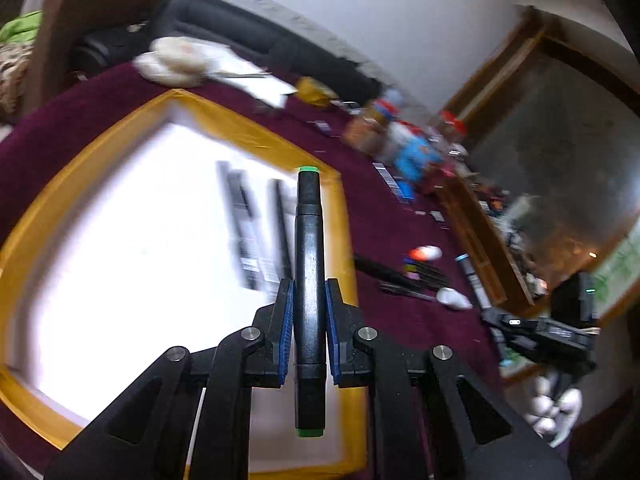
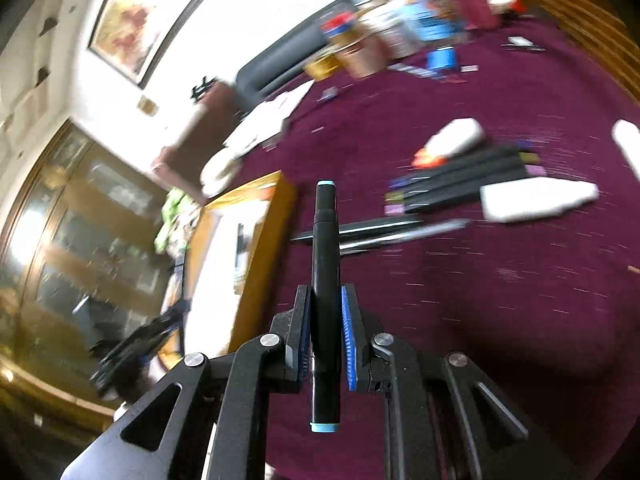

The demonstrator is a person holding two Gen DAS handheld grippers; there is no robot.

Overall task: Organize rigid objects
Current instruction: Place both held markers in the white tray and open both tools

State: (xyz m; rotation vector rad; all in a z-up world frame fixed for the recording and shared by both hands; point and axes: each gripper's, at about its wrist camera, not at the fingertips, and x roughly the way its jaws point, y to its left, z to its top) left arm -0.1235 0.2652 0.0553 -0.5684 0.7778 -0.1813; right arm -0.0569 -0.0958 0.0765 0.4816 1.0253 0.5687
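My left gripper (image 1: 310, 290) is shut on a black marker with green ends (image 1: 309, 280), held lengthwise above the white tray with a yellow rim (image 1: 256, 136). A few black markers (image 1: 248, 232) lie blurred inside that tray. My right gripper (image 2: 326, 296) is shut on a black marker with light blue ends (image 2: 326, 280), above the maroon cloth (image 2: 500, 280) just right of the tray's yellow rim (image 2: 264, 248). Several more black markers (image 2: 460, 184) and two dark pens (image 2: 380, 232) lie on the cloth ahead. In the left wrist view the right gripper (image 1: 536, 332) shows at the right.
White bottles (image 2: 532, 200) lie beside the loose markers. Jars and packets (image 2: 392, 20) crowd the far end of the cloth. A white cloth bundle (image 1: 176, 60) and papers lie beyond the tray. A wooden cabinet (image 2: 80, 220) stands at the left, a wooden frame (image 1: 480, 240) along the cloth's right edge.
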